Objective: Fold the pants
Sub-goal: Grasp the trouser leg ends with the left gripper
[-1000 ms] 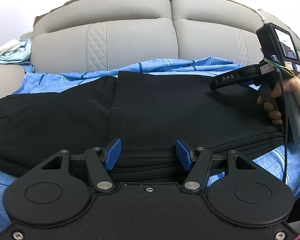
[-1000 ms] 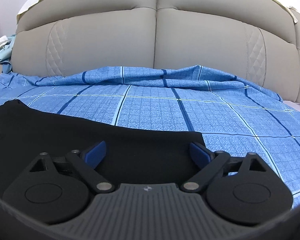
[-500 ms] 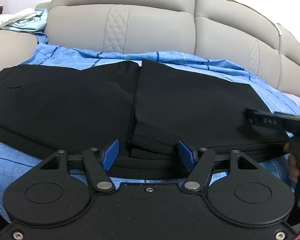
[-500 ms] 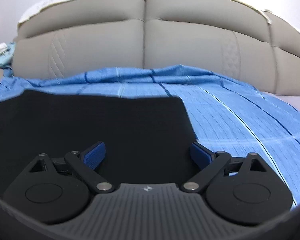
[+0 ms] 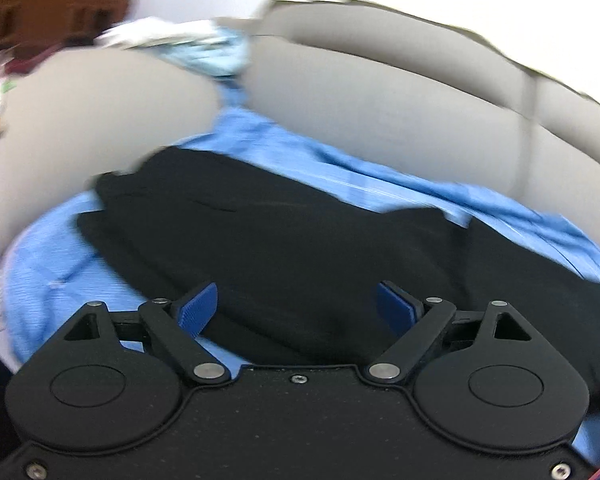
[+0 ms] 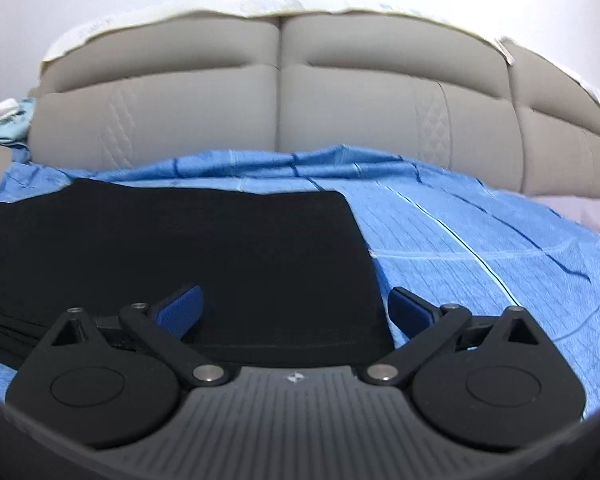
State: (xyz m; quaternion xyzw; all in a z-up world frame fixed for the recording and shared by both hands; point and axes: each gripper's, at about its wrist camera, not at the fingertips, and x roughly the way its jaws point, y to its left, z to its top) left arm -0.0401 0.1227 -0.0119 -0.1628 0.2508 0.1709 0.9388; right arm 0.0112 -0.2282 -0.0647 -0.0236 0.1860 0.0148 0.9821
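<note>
Pants (image 6: 180, 248) lie flat on the blue sheet (image 6: 480, 240) in front of the grey headboard (image 6: 280, 100), long axis running left to right across both views. In the right wrist view one end sits doubled over, a squared top layer with stacked edges showing along its near side; its right edge ends just inside the right gripper (image 6: 296, 308), with bare sheet beyond. The rest of the garment stretches away to the left, toward the left gripper (image 5: 298, 306). The left wrist view is blurred, so which end lies under it is hard to say, though it looks like the wider, unfolded part.

My judgement: the next fold turns on that left-right axis. The folded stack is nearest the right gripper, the loose length nearest the left, so each tool would take the near edge below it.

Right gripper: fingers (image 6: 180, 310) spread wide, holding nothing, low over the near right corner of the stack; whether they touch the cloth I cannot tell. Left gripper: fingers (image 5: 198, 308) also spread wide and empty, over the near edge of the dark cloth
</note>
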